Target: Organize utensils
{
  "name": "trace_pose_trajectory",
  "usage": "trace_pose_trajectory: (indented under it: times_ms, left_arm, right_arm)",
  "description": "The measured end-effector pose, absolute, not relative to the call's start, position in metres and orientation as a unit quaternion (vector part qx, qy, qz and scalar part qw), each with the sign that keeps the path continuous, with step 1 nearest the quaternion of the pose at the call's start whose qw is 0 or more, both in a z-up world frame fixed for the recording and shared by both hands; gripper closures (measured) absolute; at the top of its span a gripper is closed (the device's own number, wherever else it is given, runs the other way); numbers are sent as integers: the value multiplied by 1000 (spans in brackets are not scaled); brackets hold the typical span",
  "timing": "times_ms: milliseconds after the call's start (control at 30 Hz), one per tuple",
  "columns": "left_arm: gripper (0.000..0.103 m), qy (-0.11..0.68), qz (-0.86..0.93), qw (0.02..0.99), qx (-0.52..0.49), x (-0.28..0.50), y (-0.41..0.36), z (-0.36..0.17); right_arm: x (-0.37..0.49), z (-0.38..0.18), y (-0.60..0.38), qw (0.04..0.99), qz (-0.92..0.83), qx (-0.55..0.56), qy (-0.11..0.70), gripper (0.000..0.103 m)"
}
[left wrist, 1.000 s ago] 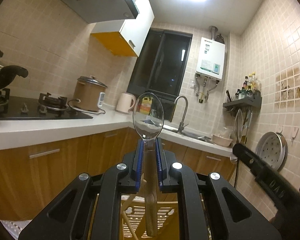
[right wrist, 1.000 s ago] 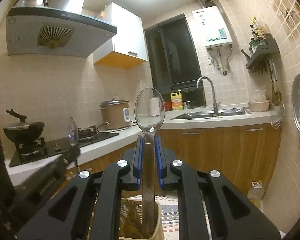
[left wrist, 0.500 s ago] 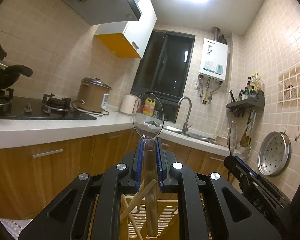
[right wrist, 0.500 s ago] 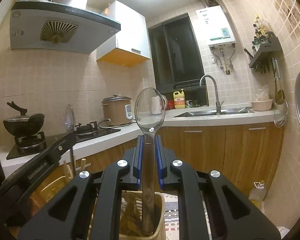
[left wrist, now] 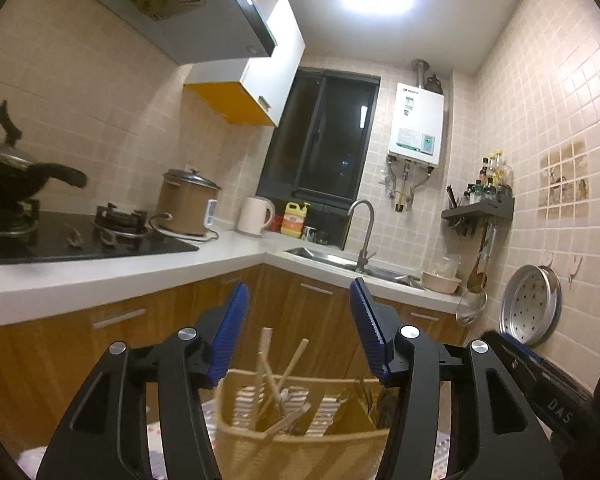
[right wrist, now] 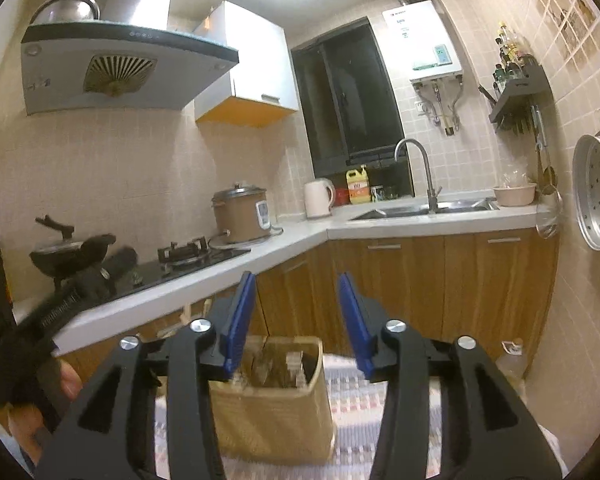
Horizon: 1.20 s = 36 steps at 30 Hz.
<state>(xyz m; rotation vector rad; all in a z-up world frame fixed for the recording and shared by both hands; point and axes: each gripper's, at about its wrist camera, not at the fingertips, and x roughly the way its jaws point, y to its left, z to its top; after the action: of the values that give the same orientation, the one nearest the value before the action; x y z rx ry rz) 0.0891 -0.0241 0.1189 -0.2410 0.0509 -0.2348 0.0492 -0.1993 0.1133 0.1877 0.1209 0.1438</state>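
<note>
The beige holder's (left wrist: 300,444) base is cut off; its contents blur.

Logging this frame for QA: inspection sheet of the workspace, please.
Surface: patterned mat under the holder.
Job's things: beige utensil holder; wooden chopsticks stand in it; no spoon seen.
Clutter: nothing seen on the mat.
Grippers: left gripper and right gripper just opened, nothing between the jaws.
Cables: rice cooker cord on the counter.
Surroundings: stove, sink, kettle, wall-hung steamer tray.
</note>
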Motion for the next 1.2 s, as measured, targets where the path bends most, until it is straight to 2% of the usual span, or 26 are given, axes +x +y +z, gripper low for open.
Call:
trace_pose_trajectory:
  times_ms: [67,133,233,333,467,567,800,1200]
  left_arm:
    - [47,32,-118,986,-115,70,-16,121]
    - [33,31,-108,988,-107,52,-12,122]
    - [18,35,-89,992,-84,25,-9,116]
    - [8,60,-72,994,-52,5,-11,100]
    - [8,90,-37,995,-5,-5,-22,66]
    - [8,84,-13,996,13,-10,-28,51]
    - [8,92,3,996,-1,-2,-25,32]
    - [8,111,7,994,12,6,-23,21]
  right_arm:
    - [31,113,-197,991,71,94,70,54]
    - [16,111,-194,990,72,92,81,50]
    - [-6,105,-185,990,66,83,94,38]
    - [-22,94,-175,990,59,67,110,33]
    - [-33,71,-165,989,35,58,129,30]
    - [-42,52,-160,992,4,42,121,28]
    - [-45,33,-155,995,-22,18,99,17]
    - [-39,22,-163,993,-41,14,108,15]
